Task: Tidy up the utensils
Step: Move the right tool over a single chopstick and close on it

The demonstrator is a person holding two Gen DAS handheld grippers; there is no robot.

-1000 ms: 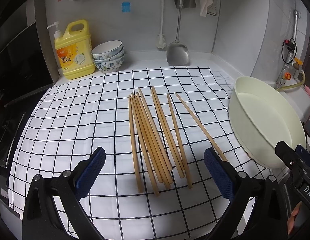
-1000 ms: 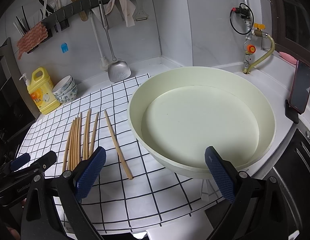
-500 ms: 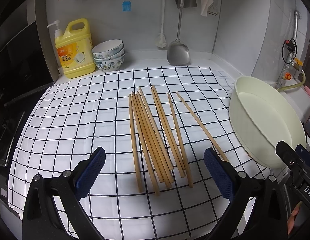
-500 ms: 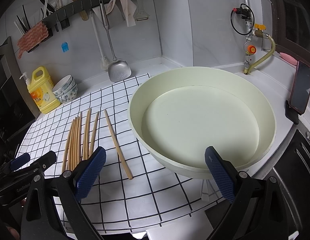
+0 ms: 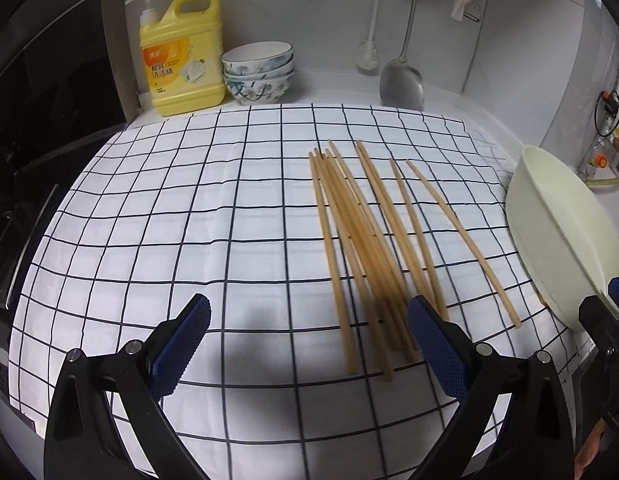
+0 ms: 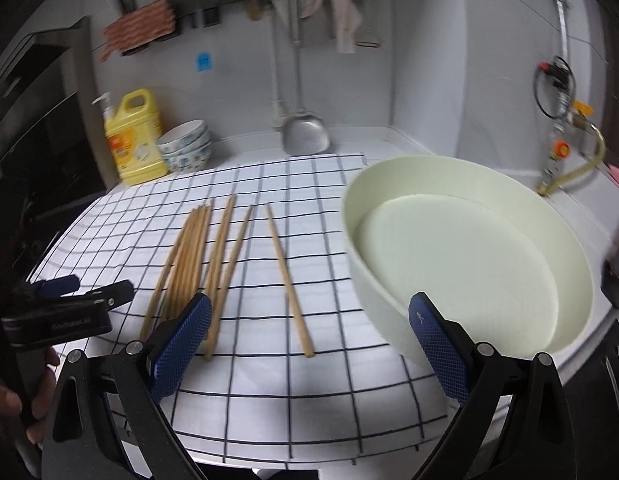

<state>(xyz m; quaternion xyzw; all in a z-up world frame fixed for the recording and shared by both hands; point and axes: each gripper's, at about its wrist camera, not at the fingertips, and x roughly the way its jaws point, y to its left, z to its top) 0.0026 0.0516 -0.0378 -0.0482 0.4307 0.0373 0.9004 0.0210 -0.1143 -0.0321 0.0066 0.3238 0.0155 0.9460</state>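
my left gripper (image 5: 307, 350) and right gripper (image 6: 309, 344) hang spread and empty. the chopsticks (image 5: 365, 248) lie on the checked cloth (image 5: 169, 220), pointing lengthwise away, nearest my left fingers.

Ten wooden chopsticks (image 5: 365, 240) on checked cloth (image 5: 189, 240). One pale basin (image 6: 469, 256) at desk's right edge. Three stacked bowls (image 5: 258, 72), one yellow detergent bottle (image 5: 181, 60) at back. Two claws, left (image 5: 309, 354) and right (image 6: 309, 354), both spread wide.
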